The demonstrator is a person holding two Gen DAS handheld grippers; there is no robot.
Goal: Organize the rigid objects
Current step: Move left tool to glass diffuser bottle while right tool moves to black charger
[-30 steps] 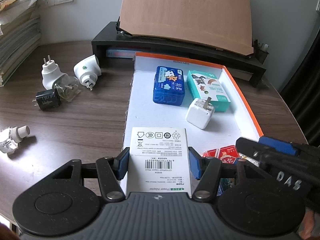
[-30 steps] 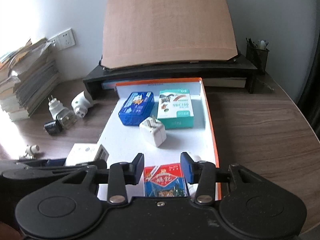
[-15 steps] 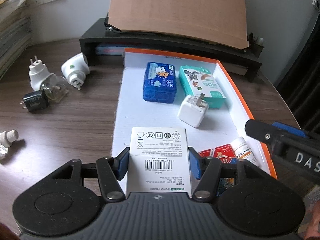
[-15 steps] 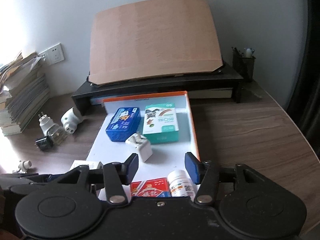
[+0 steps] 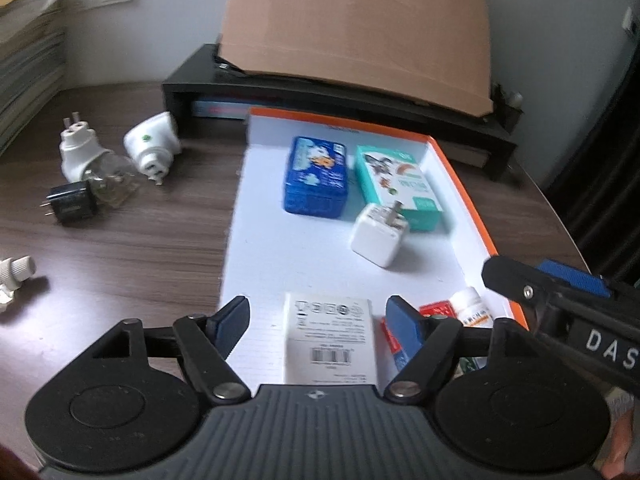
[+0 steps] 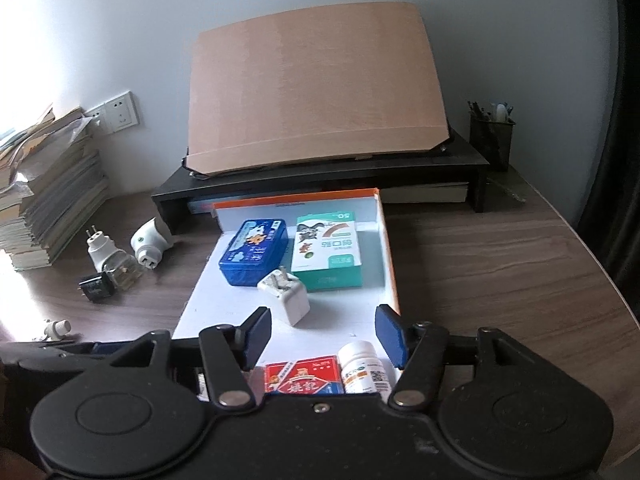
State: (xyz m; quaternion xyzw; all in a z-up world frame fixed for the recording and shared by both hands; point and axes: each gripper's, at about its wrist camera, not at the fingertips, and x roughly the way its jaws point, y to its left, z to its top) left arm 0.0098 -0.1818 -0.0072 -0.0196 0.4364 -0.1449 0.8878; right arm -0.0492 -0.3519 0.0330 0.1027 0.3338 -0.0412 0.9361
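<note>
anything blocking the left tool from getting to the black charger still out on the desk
Nothing visible does. The left tool hangs open over the white box in the tray; bare desk lies between the tray and the black charger.

White barcoded box (image 5: 330, 339) flat in the orange-rimmed tray (image 5: 460, 176), slightly blurred

Your left gripper (image 5: 316, 316) is matte black with a ribbed grey centre plate, two round side discs, silver pivot screws and blue pads (image 5: 404, 320). Your right gripper (image 6: 322, 334) matches it: black linkage arms, blue fingertips (image 6: 390, 334), and white "DAS" lettering along its side.
</note>
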